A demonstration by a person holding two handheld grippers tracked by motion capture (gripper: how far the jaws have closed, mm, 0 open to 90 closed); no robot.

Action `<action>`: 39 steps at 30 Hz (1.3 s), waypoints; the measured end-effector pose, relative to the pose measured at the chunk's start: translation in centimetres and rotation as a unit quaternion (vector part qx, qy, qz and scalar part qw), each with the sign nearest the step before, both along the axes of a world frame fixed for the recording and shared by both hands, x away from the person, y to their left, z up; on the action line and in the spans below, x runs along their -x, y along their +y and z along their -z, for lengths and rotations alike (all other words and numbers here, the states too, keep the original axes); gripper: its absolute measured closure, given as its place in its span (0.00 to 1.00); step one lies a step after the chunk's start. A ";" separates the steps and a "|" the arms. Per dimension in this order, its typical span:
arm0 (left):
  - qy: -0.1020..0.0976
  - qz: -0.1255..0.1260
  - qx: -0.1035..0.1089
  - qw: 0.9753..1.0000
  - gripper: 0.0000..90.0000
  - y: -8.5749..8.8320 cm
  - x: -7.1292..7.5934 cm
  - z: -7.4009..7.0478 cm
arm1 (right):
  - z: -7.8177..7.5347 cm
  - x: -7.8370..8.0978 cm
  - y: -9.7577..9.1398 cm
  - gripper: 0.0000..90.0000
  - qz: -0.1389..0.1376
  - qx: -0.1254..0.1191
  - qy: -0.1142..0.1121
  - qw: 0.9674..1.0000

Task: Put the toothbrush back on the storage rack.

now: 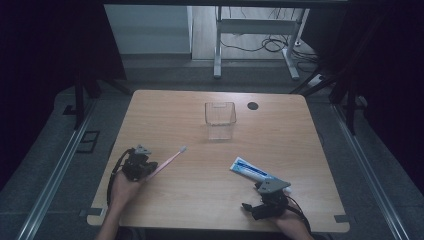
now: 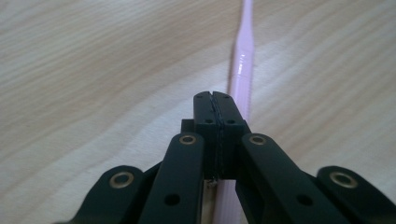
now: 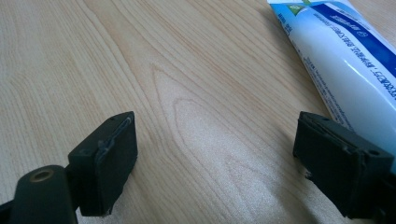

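L gripper at table's 8 o'clock: jaws fully closed on the pink toothbrush, gripping the handle end; brush head points toward 1 o'clock, shaft angled above the wood. In the left gripper view the toothbrush runs on past the pinched jaws. R gripper at 5 o'clock: jaws wide open, nothing between them, toothpaste tube just beside the outer jaw. Clear cup near 12 o'clock, well apart from both.

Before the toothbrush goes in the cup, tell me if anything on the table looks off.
Nothing stands out. The clear cup stands upright and empty. The left gripper is shut on the pink toothbrush, which looks whole. The toothpaste tube lies flat beside the open right gripper, with no spill on the table.
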State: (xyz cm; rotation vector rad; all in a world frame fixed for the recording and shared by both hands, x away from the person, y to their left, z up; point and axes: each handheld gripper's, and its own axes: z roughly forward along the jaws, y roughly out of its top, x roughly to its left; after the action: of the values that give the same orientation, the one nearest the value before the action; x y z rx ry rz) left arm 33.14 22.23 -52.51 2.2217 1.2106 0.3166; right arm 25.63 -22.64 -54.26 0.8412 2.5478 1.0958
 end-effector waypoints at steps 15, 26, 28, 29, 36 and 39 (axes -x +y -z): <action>0.011 0.005 0.010 1.000 0.92 -1.0 1.2 -0.4 | 0.0 0.0 0.0 0.15 0.000 0.000 0.000 1.000; 0.036 0.008 -0.010 0.999 0.67 -1.9 -0.7 -2.6 | 0.0 0.0 0.0 0.15 0.000 0.000 0.000 1.000; 0.040 0.008 -0.014 0.999 0.65 -2.1 -1.2 -2.8 | 0.0 0.0 0.0 0.15 0.000 0.000 0.000 1.000; 0.045 0.007 -0.016 0.999 0.65 -2.2 -1.4 -2.8 | 0.0 0.0 0.0 0.15 0.000 0.000 0.000 1.000; 0.076 0.012 -0.031 0.997 0.65 -3.2 -3.0 -2.8 | 0.0 0.0 0.0 0.15 0.000 0.001 -0.001 1.000; 0.091 0.019 -0.041 0.995 0.66 -3.7 -3.6 -2.8 | 0.0 0.0 0.0 0.15 0.000 0.001 0.000 1.000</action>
State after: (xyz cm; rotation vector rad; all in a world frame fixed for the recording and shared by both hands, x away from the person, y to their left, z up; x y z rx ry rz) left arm 36.70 18.49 -49.71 2.3828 1.2682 0.1538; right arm 25.67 -22.66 -54.25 0.8404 2.5499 1.0936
